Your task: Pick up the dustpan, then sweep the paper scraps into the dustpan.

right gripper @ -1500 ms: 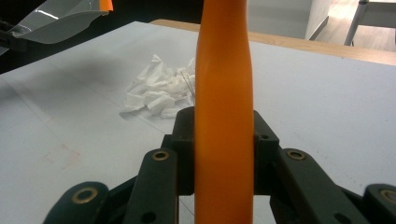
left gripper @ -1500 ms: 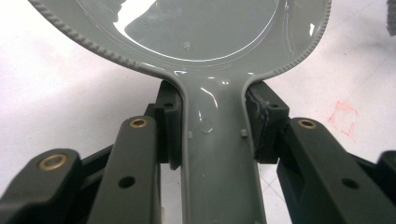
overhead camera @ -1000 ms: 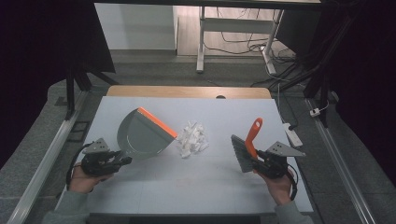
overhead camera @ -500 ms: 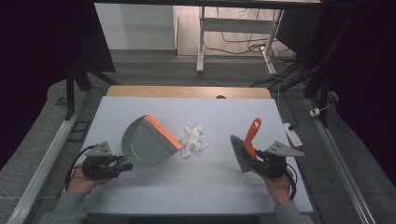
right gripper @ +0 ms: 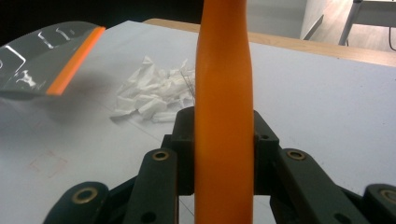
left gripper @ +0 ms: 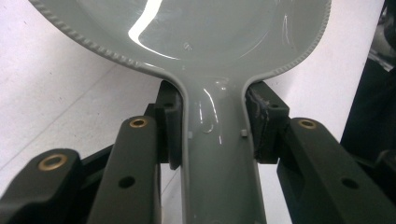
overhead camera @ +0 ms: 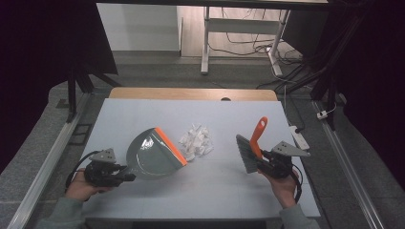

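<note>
**A:** Dustpan question: how would that grey plastic dustpan with the orange rubber lip [overhead camera: 152, 153] handle? The left gripper [overhead camera: 125, 174] has its jaws pinching the pan's narrow handle neck, right where it flares into the bowl, with a pad on each side

**B:** Looks light and stiff to me, glossy hard plastic, so probably a bit slick between the pads. The neck is the sensible spot though, since the flare gives the jaws something to seat against. The lip sits just beside the heap of torn white paper scraps [overhead camera: 196, 141], left of it, out in the middle of the white worktop [overhead camera: 210, 195]

**A:** And the brush?

**B:** The right gripper [overhead camera: 261, 162] has its jaws clamped on the smooth orange plastic handle of the small hand brush with grey bristles [overhead camera: 253, 144]. Round, tapering handle, so I'd guess it could twist in the grip if the bristles drag hard. The paper itself should weigh next to nothing, soft and crumpled, and it'll likely scatter from a fast sweep

**A:** Anything you can't make out?

**B:** Plenty. In the right gripper view the handle blocks the middle and the bristles are out of sight. In the left gripper view the pan's front edge is cut off at the top. From above I can't tell if the lip is flat on the worktop or tilted up a little
</note>
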{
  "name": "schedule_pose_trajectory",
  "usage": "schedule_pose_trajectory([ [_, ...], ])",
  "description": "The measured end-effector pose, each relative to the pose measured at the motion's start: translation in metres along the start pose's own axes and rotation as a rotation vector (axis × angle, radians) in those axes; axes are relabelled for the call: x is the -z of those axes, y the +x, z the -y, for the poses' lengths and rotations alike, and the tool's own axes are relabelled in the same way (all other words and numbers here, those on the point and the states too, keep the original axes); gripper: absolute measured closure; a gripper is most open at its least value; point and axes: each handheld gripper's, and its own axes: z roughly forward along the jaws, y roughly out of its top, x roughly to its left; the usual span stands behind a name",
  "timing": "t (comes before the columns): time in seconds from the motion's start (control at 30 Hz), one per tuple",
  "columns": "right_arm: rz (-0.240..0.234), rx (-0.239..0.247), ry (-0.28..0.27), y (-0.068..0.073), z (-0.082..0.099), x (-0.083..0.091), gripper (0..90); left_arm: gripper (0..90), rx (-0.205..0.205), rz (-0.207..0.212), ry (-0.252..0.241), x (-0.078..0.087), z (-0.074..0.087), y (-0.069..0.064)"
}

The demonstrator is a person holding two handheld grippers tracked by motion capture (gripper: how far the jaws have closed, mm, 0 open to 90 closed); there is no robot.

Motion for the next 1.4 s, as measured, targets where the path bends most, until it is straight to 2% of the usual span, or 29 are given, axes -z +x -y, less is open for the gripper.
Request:
schedule_pose_trajectory([
  [0.2, 0.017, -0.002, -0.019, -0.002, -0.012, -0.013, 70.1, 61.3, 0.002, 0.003, 0.019, -0.003, 0.0, -0.001],
  [0.37, 0.009, -0.012, -0.029, -0.001, -0.018, -0.023, 70.1, 61.3, 0.011, -0.003, 0.026, -0.003, 0.001, -0.001],
  [0.73, 0.007, 0.021, -0.025, 0.007, -0.04, -0.064, 70.1, 61.3, 0.007, -0.002, 0.058, -0.009, 0.0, -0.002],
  [0.93, 0.005, 0.022, -0.013, 0.009, -0.043, -0.072, 70.1, 61.2, 0.003, 0.01, 0.066, -0.011, 0.001, -0.003],
  [1.23, 0.012, 0.021, 0.017, 0.006, -0.044, -0.081, 70.1, 61.2, 0.027, 0.02, 0.067, -0.013, 0.003, 0.001],
  [1.33, 0.014, -0.015, 0.019, 0.003, -0.052, -0.089, 70.1, 61.3, 0.021, 0.027, 0.064, -0.016, -0.001, 0.0],
  [1.4, 0.012, -0.016, 0.029, 0.003, -0.056, -0.093, 70.2, 61.2, 0.015, 0.036, 0.062, -0.016, -0.001, 0.0],
])
